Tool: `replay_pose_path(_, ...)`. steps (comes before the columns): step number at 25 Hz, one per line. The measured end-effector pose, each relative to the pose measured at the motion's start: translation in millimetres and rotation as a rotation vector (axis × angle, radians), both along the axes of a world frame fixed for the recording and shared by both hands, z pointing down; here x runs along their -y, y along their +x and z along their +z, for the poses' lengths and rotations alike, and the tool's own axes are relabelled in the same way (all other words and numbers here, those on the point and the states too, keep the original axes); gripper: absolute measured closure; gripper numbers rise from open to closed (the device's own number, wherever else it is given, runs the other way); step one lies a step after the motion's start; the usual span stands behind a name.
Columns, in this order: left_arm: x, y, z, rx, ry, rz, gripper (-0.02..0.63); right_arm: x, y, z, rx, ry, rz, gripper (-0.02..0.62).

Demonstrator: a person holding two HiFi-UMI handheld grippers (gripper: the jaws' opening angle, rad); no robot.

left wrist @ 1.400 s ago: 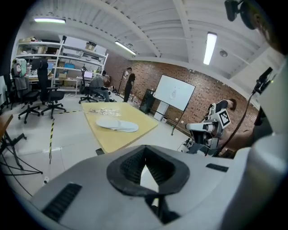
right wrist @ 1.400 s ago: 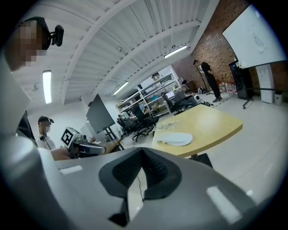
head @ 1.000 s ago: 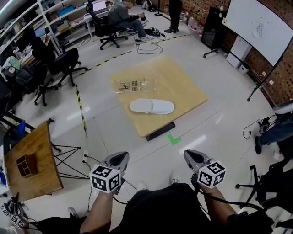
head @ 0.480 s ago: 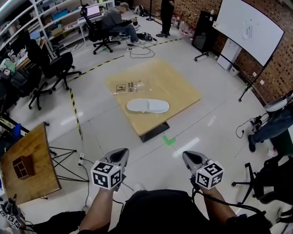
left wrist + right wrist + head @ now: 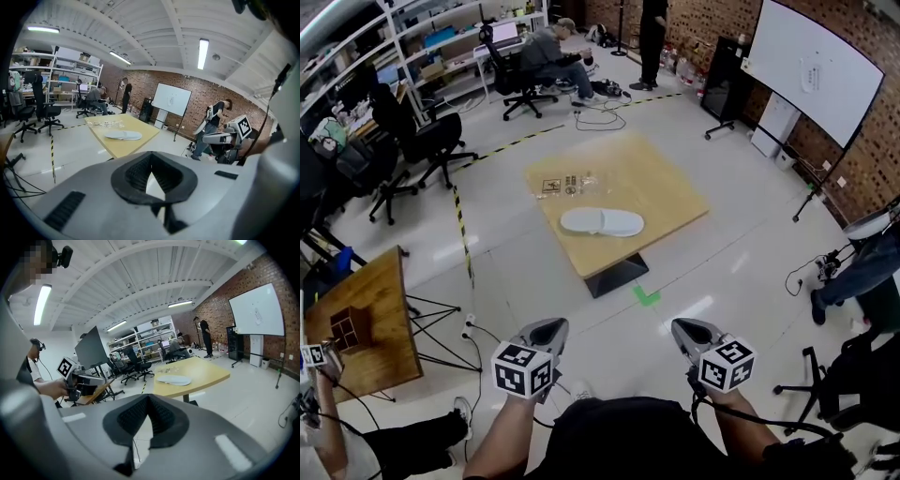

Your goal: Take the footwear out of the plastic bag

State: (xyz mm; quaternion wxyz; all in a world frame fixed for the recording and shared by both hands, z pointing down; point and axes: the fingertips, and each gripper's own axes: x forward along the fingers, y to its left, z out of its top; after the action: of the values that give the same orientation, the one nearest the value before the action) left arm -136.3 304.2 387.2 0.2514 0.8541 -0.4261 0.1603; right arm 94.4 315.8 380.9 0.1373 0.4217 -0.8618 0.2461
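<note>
A pair of white slippers [image 5: 602, 222] lies side by side on the low wooden table [image 5: 675, 192], out of the bag. The clear plastic bag [image 5: 572, 184] with printed labels lies flat just behind them. My left gripper [image 5: 550, 326] and right gripper [image 5: 683, 328] are held close to my body, well short of the table, over the floor. Both are shut with nothing between the jaws. In the left gripper view the slippers [image 5: 123, 135] and bag [image 5: 104, 123] show far ahead; the right gripper view shows the same slippers [image 5: 173, 379] from the other side.
A green tape mark [image 5: 646, 295] lies on the floor before the table. A small wooden side table [image 5: 366, 323] stands at the left, with office chairs [image 5: 431, 136] behind it. A whiteboard [image 5: 820, 80] stands at the right. Another person's leg [image 5: 422, 441] is at the lower left.
Both grippers have shifted slightly and stay shut and empty. The view has drifted, and another person's leg and a marker cube have come in at the lower left.
</note>
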Motion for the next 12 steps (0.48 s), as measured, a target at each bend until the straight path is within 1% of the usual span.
replay_pose_path(6,-5.4,5.9,-8.2,0.018,0.023,-0.001,0.600,-7.2,6.0,-0.4,0.010,0.006,-0.010,0.595)
replay_pose_path(12,-7.6,10.5,-10.3,0.021,0.022,-0.009,0.600,-11.8,11.1,-0.8,0.021,0.004,-0.014,0.595)
